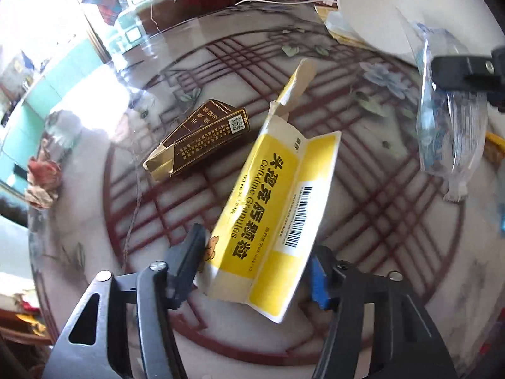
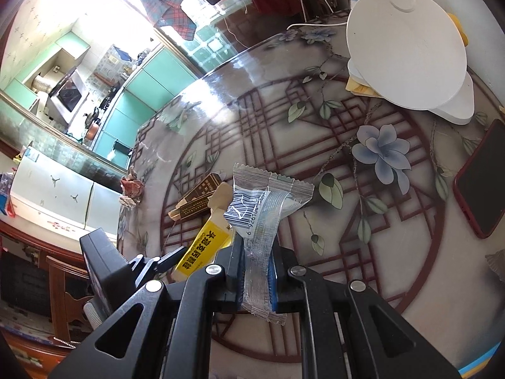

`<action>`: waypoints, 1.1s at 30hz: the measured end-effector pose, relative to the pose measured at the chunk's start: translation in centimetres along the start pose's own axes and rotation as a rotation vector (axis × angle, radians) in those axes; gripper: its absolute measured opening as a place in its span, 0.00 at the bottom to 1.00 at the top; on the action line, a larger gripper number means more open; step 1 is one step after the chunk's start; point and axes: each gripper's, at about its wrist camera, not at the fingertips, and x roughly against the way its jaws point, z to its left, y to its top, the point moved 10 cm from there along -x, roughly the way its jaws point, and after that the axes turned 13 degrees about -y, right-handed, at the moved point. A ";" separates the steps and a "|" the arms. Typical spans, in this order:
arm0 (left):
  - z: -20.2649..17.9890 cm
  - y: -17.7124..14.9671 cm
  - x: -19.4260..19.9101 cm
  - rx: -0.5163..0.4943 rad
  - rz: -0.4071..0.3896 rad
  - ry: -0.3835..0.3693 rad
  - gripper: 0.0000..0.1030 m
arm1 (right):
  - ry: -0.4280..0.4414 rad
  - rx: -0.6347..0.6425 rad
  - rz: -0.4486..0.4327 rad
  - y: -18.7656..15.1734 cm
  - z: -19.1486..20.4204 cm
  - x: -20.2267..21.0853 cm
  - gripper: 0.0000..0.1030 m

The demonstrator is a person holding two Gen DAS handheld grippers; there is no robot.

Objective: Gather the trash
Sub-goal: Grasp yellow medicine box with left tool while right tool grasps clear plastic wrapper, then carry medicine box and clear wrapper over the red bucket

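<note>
Left wrist view: your left tool (image 1: pixel 255 268) straddles the flattened yellow medicine box (image 1: pixel 277 208) on the tabletop (image 1: pixel 394 221), jaws apart and a gap at the blue pad; a brown box (image 1: pixel 202 139) lies just beyond. Right wrist view: your right tool (image 2: pixel 255 271) is clamped on a clear wrapper (image 2: pixel 262 214), held above the tabletop

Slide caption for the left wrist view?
Left claw straddles yellow medicine box on glass table; brown box beyond.
</note>
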 end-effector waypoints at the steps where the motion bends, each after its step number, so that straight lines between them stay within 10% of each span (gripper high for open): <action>1: 0.1 -0.1 0.2 0.010 -0.005 -0.004 0.48 | 0.001 0.003 -0.005 0.0 0.2 0.2 0.09; 20: 0.5 -1.7 17.7 0.320 -0.405 -0.037 0.39 | -0.018 0.143 -0.179 -2.1 6.2 8.4 0.09; 33: 4.4 -7.5 23.4 0.460 -0.484 -0.004 0.39 | 0.042 0.253 -0.228 -4.7 13.1 11.9 0.09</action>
